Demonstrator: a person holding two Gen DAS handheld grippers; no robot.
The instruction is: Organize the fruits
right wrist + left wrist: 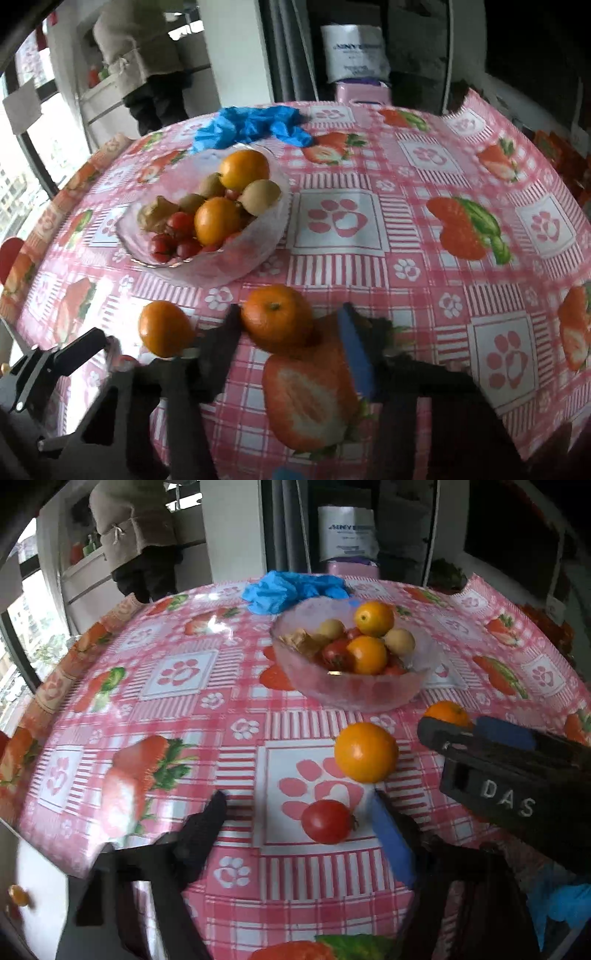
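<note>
The right gripper (288, 328) is half closing around a tangerine (277, 317) near the glass bowl (236, 266) — not clearly pinched. The left gripper (299, 819) is straddling, open, a tomato (327, 821); both need closing, then lifting.

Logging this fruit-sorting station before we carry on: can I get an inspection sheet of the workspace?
Surface: tablecloth, pink check, strawberry print.
Job's things: glass bowl of mixed fruit; loose orange, mandarin, tomato on the cloth.
Clutter: blue gloves.
Grippers: left gripper open around the tomato; right gripper straddles the mandarin, contact unclear.
Cables: nothing seen.
Surroundings: a person standing beyond the table.
</note>
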